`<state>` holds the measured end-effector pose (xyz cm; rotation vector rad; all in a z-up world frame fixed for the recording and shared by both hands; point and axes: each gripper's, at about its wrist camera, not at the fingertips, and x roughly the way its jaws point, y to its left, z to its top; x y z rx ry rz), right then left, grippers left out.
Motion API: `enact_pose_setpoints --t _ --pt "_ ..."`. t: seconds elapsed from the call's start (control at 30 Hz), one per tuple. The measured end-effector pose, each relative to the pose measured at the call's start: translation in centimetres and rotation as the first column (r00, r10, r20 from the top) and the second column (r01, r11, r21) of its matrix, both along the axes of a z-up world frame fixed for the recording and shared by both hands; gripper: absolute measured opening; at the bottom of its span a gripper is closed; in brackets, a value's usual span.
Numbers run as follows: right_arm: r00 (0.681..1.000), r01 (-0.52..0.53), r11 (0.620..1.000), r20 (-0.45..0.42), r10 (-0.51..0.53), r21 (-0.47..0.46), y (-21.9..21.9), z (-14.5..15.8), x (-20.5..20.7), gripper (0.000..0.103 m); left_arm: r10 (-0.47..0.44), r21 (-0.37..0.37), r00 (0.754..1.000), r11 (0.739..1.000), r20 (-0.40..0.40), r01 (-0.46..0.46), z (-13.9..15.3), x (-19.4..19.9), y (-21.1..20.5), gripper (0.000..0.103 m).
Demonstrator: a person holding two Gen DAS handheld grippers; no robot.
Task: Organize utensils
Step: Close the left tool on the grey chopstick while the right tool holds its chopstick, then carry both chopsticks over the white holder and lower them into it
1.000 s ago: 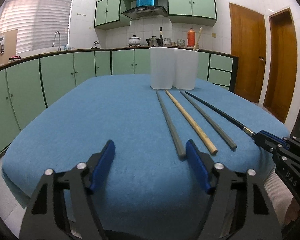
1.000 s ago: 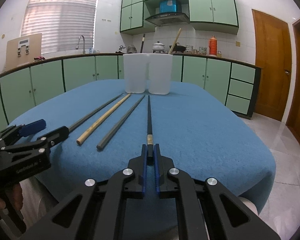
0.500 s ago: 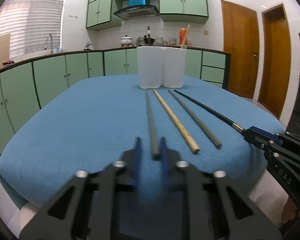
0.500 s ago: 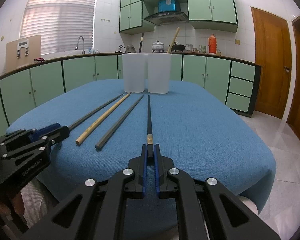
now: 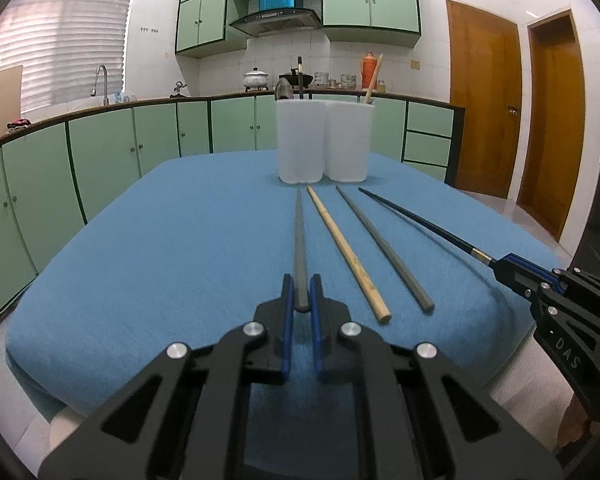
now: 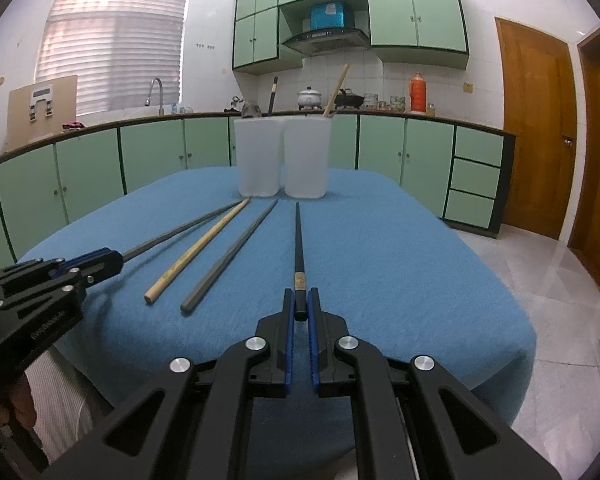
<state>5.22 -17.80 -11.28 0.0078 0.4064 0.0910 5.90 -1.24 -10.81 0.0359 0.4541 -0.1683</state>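
Blue-covered desk (image 5: pixel 180 240) is being worked; two white cups (image 5: pixel 324 142) standing at far end.

Left hand-held gripper (image 5: pixel 301 300), spread wide second ago, now being clamped on near end of grey chopstick (image 5: pixel 300 240).

Right hand-held gripper (image 6: pixel 300 308) still being kept clamped on black chopstick (image 6: pixel 299 240).

Both sticks lying on desk; lift toward cups likely next.

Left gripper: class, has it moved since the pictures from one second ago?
Yes. The left gripper, then open beside the leftmost grey chopstick, has shifted right relative to that chopstick and shut on its near end, which lies on the blue tablecloth.
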Motion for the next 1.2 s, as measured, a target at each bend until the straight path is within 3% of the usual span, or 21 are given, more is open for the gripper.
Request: enact_pose_setpoints --t 0.67,1.2 --pt "0.983 -0.058 0.998 0.178 0.053 0.022 -2.0 9.6 0.6 0.007 -0.003 -0.025 0.982 1.0 0.189 0.008 9.1 -0.2 1.5 0.006" --pt "0.98 -0.172 0.985 0.103 0.169 0.03 -2.7 17.6 7.3 0.007 -0.073 -0.004 0.975 0.997 0.208 0.075 16.4 6.1 1.2 0.006"
